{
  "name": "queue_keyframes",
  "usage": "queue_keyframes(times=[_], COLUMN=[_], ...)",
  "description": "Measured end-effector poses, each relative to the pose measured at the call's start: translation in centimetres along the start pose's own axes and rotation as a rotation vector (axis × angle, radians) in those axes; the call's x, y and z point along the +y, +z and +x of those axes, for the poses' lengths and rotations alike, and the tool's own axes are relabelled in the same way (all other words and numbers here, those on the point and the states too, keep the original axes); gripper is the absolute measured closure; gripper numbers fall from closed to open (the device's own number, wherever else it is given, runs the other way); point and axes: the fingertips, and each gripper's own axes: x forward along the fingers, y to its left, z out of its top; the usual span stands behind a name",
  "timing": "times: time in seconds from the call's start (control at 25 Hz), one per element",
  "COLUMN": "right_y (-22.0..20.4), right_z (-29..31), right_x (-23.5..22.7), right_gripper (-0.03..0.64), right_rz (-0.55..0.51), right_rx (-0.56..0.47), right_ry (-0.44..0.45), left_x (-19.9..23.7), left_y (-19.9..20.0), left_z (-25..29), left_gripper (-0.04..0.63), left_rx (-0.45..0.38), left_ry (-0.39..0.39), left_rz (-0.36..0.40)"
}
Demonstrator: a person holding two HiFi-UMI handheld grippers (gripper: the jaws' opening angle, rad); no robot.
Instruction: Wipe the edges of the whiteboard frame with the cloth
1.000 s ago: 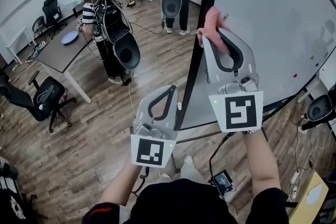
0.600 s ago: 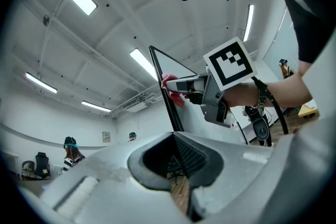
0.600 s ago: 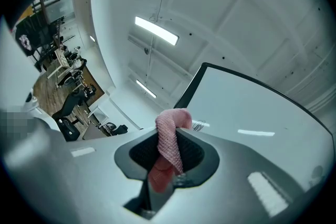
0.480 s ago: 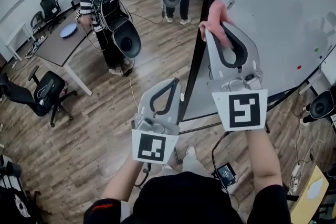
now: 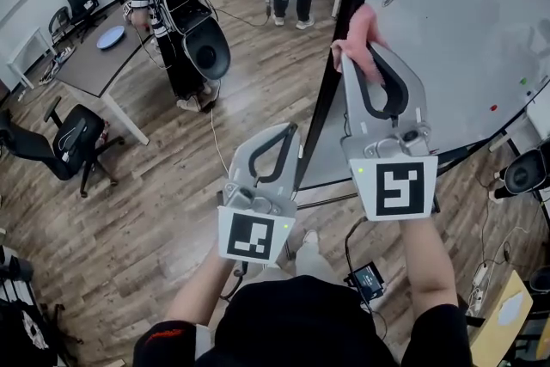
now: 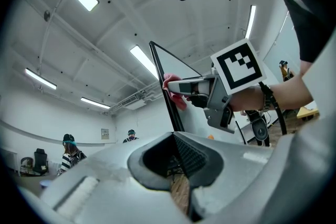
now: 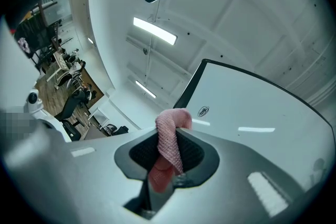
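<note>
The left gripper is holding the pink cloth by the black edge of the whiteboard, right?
Not quite. It is the right gripper that is holding the pink cloth by the black edge of the whiteboard. The right gripper view shows the cloth pinched in its jaws.

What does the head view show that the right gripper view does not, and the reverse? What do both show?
Only the head view: the left gripper, shut with nothing in it. Only the right gripper view: a long ceiling light. Both: the right gripper shut on the pink cloth, close to the whiteboard and its black frame.
</note>
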Motion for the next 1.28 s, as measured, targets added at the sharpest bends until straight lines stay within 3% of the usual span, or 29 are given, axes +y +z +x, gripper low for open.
queue_keyframes(times=[1.28], right_y=[-4.3], right_z=[-1.9], right_x=[3.2], right_gripper=[0.554], right_rz=[0.024], right_rx=[0.044], right_ry=[0.020], left_x=[-0.4], left_y=[-2.9], left_z=[-0.8], left_gripper=[0.595], left_rx=[0.041], left_ry=[0.000], left_rz=[-0.039])
